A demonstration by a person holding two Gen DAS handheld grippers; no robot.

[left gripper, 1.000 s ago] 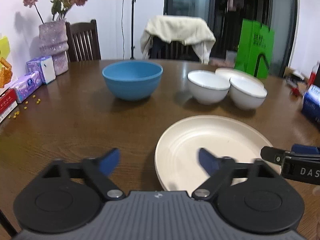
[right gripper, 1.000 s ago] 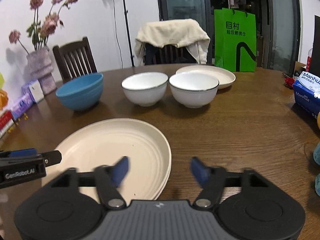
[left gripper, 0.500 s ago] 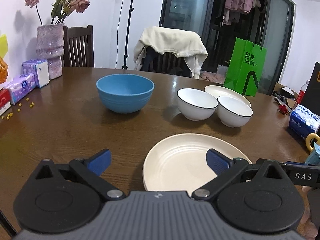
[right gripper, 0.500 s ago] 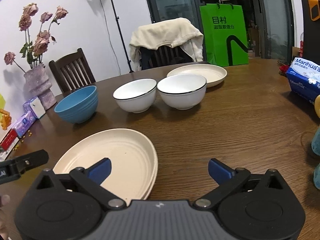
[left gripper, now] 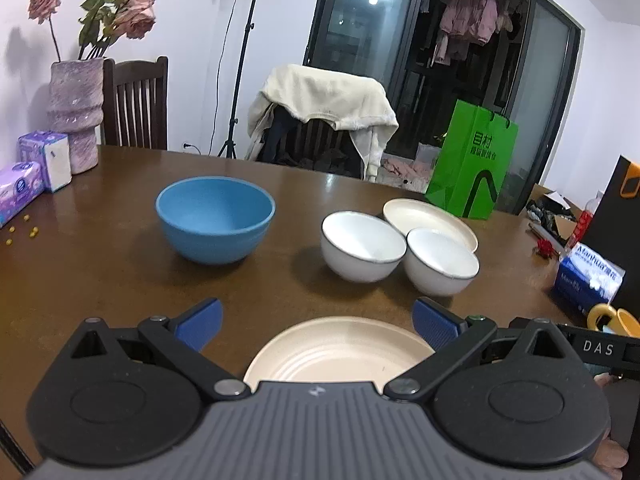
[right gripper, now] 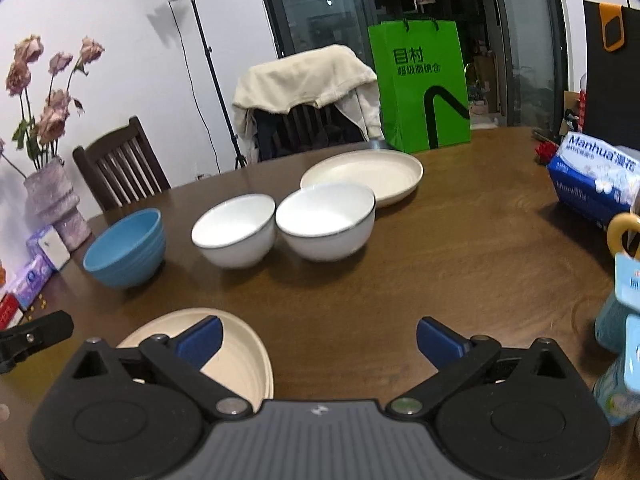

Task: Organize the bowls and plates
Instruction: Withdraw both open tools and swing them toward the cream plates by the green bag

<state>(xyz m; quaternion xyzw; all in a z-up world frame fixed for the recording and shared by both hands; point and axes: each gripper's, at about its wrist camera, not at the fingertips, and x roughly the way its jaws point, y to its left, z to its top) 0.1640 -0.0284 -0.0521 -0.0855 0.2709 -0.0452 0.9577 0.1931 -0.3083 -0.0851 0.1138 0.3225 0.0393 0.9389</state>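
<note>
Since a second ago we have drawn both grippers up and back from the cream round ribbed plate (left gripper: 340, 348), and their blue pads have spread from a narrower gap to full width. Our left gripper (left gripper: 318, 322) now hangs released above the plate's far rim, nothing between its pads, and the plate lies flat on the dark brown wooden tabletop (left gripper: 100, 280) right beneath it. Our right gripper (right gripper: 318, 338) is likewise spread wide and empty, its left pad over the plate's right edge and its right pad over bare wood. Farther out, the blue round bowl (left gripper: 215, 219) stands upright to the left, well apart from the rest. To its right the two white bowls with thin dark rims, the left one (left gripper: 362, 246) and the right one (left gripper: 440, 266), sit close side by side; we cannot tell whether they touch. Just behind them lies the second cream plate (left gripper: 430, 220), partly hidden by the bowls. Beyond that stands the green paper shopping bag (left gripper: 472, 160) at the tabletop's far edge, and at far left the mauve ridged vase of dried pink roses (left gripper: 76, 112).
</note>
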